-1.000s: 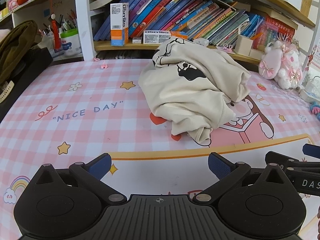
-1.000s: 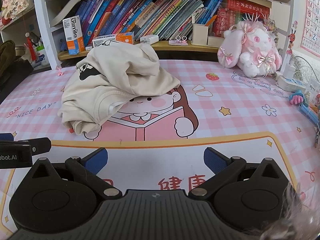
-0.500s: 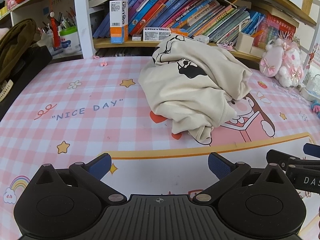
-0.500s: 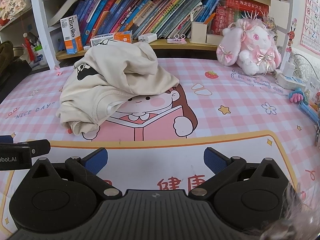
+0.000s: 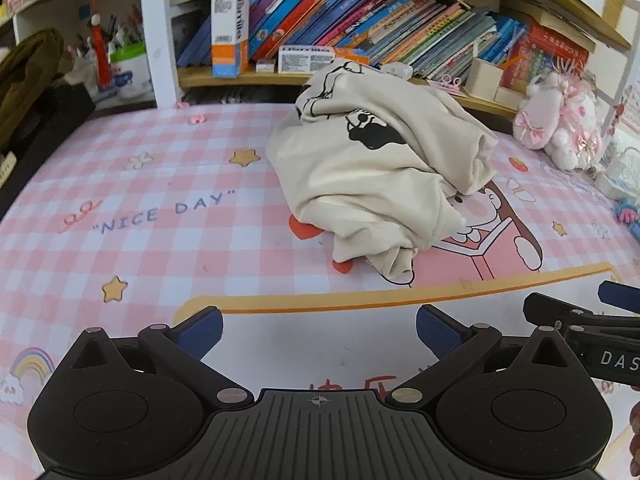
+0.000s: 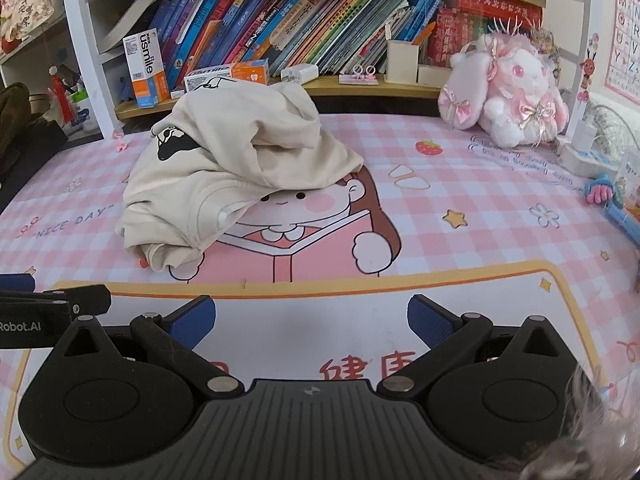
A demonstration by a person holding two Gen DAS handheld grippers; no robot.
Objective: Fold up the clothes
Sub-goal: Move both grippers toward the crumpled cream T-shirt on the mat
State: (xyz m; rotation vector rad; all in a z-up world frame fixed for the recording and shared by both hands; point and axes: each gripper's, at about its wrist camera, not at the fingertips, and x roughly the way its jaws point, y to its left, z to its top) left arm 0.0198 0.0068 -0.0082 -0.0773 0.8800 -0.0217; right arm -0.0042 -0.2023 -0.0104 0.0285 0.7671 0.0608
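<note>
Left wrist view shows the crumpled cream garment [image 5: 384, 176] lying far and slightly right of the spread, empty left gripper [image 5: 319, 330]; the right gripper [image 6: 311, 318], also spread, has it far-left.

Pink checkered desk mat [image 6: 480, 200] is being backed by a wooden bookshelf [image 6: 360, 88] crowded with books [image 6: 280, 28].

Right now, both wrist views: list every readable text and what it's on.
"NICE DAY" on the pink checked desk mat
"usmile" on the upright white-and-orange box on the shelf
"Robot.AI" on the left tool's body, seen from the right wrist
"DAS", cut off by the frame, on the right tool's body, seen from the left wrist
"健康" in red on the mat's white panel
Book spines, wall alphabet chart: too small or blurred.
</note>
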